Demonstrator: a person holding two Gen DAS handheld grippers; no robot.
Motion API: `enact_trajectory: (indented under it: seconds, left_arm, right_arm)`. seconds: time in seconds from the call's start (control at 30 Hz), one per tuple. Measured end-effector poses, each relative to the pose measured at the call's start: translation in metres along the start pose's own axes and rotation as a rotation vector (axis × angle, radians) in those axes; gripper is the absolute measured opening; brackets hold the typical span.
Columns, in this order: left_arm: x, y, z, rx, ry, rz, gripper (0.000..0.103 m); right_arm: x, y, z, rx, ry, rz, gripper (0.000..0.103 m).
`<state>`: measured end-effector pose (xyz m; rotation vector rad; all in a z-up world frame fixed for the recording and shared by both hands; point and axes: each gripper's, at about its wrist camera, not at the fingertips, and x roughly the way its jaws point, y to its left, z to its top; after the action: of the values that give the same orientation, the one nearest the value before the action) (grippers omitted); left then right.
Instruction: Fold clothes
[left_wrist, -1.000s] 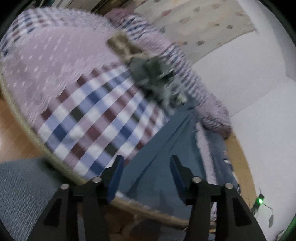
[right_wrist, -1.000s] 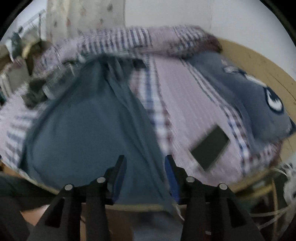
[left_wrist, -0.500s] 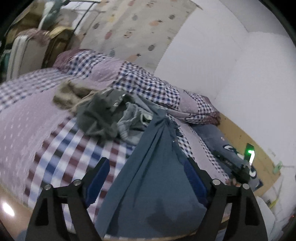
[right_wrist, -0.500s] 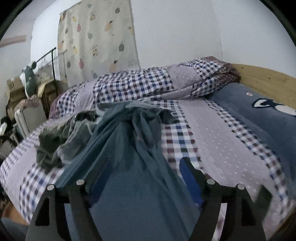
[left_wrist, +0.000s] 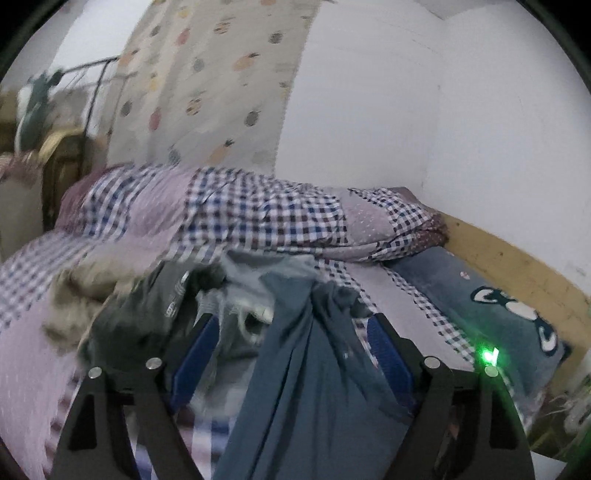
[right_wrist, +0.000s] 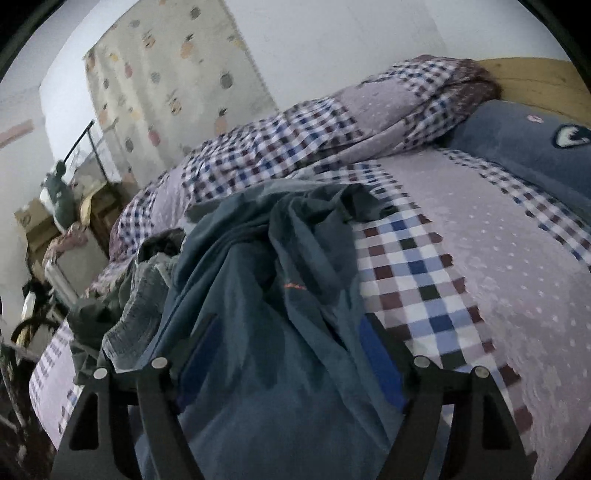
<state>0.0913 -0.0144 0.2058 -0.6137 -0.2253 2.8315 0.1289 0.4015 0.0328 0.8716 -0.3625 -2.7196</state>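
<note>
Teal garment (right_wrist: 258, 314): bunched lengthwise on the bed (right_wrist: 480, 258), running toward the checked quilt (right_wrist: 295, 140) rolled along the far edge. Left hand-held gripper (left_wrist: 291, 354): jaws wide, cloth between them. Right hand-held gripper (right_wrist: 288, 354): jaws wide, cloth draped between. Adjoining: grey clothes heap (left_wrist: 140, 317) left of the garment; blue pillow (left_wrist: 480, 306) by the wooden headboard (left_wrist: 517, 266).

A teal-blue garment (left_wrist: 295, 373) lies stretched in long folds on the bed (right_wrist: 480, 258), its far end bunched. Beside it is a crumpled heap of grey clothes (left_wrist: 155, 317).
</note>
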Motion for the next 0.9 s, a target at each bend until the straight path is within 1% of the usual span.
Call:
enact_trajectory:
  seconds: [0.1,0.17,0.3,0.4,0.57,0.73,0.77,0.8,0.83,0.87,0.9]
  left_arm:
    - [0.040,-0.021,0.017,0.075,0.000,0.000,0.086]
    - [0.067,-0.035,0.028,0.126,0.000,-0.001,0.086]
    - [0.138,-0.060,0.033,0.197,0.068,0.008,0.086]
    - [0.181,-0.067,0.032,0.218,0.113,0.029,0.086]
    - [0.248,-0.072,0.029,0.264,0.187,0.102,0.086]
    - [0.303,-0.077,0.018,0.387,0.273,0.177,0.084]
    - [0.312,-0.078,0.016,0.413,0.292,0.190,0.079]
    - [0.322,-0.079,0.013,0.440,0.311,0.203,0.076]
    - [0.331,-0.080,0.012,0.458,0.329,0.215,0.068]
    - [0.337,-0.077,0.012,0.462,0.344,0.225,0.056]
    - [0.343,-0.074,0.012,0.460,0.357,0.234,0.049]
  right_arm:
    - [0.005,-0.001,0.004,-0.008,0.000,0.006,0.080]
    - [0.006,-0.006,0.005,0.010,0.001,0.002,0.080]
    - [0.017,-0.027,0.005,0.109,0.037,0.003,0.080]
    - [0.024,-0.038,0.005,0.158,0.063,0.006,0.080]
    - [0.027,-0.049,0.006,0.208,0.082,0.014,0.080]
    - [0.027,-0.052,0.007,0.219,0.087,0.026,0.080]
    - [0.028,-0.053,0.007,0.224,0.091,0.027,0.080]
    - [0.029,-0.053,0.006,0.230,0.096,0.029,0.080]
    - [0.031,-0.054,0.005,0.235,0.102,0.030,0.080]
    - [0.032,-0.054,0.004,0.236,0.106,0.030,0.080]
    - [0.034,-0.053,0.004,0.234,0.111,0.028,0.080]
